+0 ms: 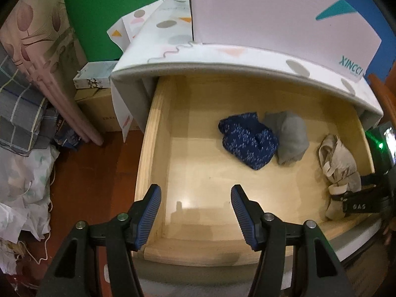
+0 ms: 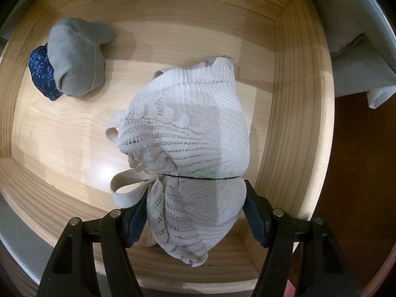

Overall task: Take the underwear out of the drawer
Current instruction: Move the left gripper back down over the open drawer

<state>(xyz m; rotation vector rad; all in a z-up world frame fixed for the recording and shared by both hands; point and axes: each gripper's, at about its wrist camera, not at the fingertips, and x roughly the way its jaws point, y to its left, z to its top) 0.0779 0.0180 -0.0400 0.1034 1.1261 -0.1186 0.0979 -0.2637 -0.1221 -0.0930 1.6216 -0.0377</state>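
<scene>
- Right hand-held gripper (image 2: 195, 212) is clamped on the lace underwear (image 2: 188, 133) at the drawer's (image 2: 284, 79) right side, not yet lifted out.
- Left hand-held gripper (image 1: 195, 212) hovers with jaws apart, empty.

A green wall (image 1: 99, 12) stood at the far left, with a blue surface (image 1: 386, 24) at the far right edge. The floor (image 1: 94, 173) was dark reddish-brown wood. On the left a pale floral-patterned panel (image 1: 32, 32) leaned beside grey checked bedding (image 1: 19, 106), and crumpled white fabric (image 1: 22, 190) lay heaped nearer on the floor. Cardboard boxes (image 1: 99, 104) were stacked against the green wall, a smaller printed box (image 1: 94, 74) on top. A white cloth with coloured dots and triangles (image 1: 173, 29) covered the cabinet top, where a white board marked XINCCI (image 1: 284, 14) stood upright. Light glared softly off the pale wood
</scene>
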